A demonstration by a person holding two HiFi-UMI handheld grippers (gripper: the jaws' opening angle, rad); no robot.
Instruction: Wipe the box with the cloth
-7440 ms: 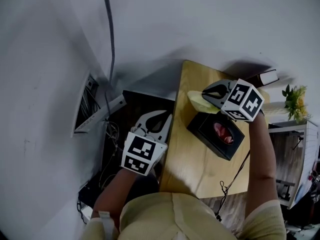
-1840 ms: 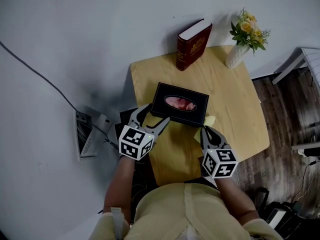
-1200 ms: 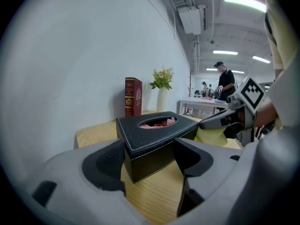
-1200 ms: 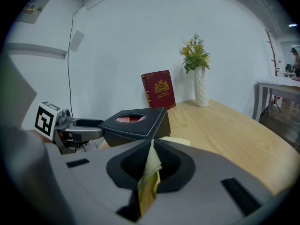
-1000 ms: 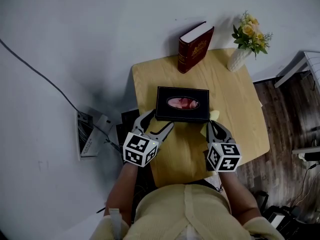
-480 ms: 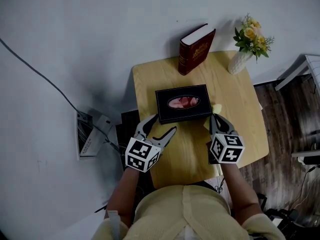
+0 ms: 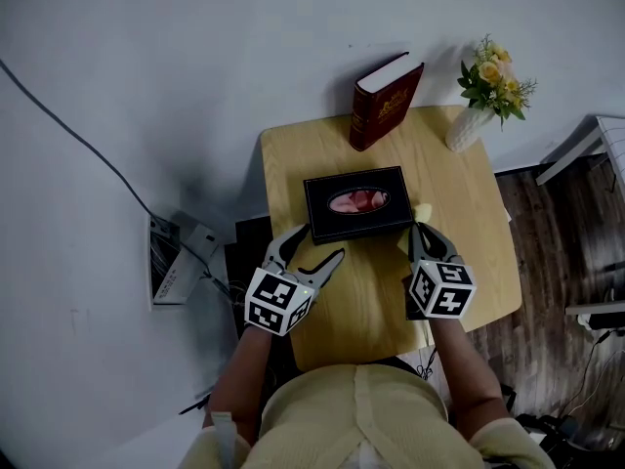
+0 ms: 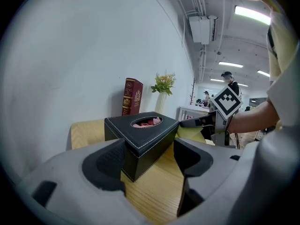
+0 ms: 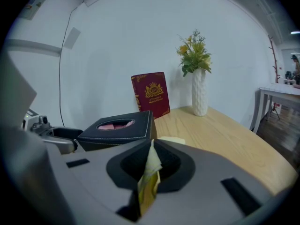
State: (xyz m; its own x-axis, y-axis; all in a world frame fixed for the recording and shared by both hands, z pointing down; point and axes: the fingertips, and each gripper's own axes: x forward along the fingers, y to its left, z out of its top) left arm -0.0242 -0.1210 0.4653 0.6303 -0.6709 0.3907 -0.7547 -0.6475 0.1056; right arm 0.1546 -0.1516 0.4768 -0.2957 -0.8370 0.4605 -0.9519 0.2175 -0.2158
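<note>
While the right gripper pinches the yellow cloth beside the tissue box, the left gripper gapes empty at its near corner, probably to brace it.

Dim, vignetted, fisheye-warped edges

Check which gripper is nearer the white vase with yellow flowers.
Right. The right gripper, shut on the yellow cloth, is on the white vase's side of the black leather box; the open left gripper is at the box's opposite corner.
</note>
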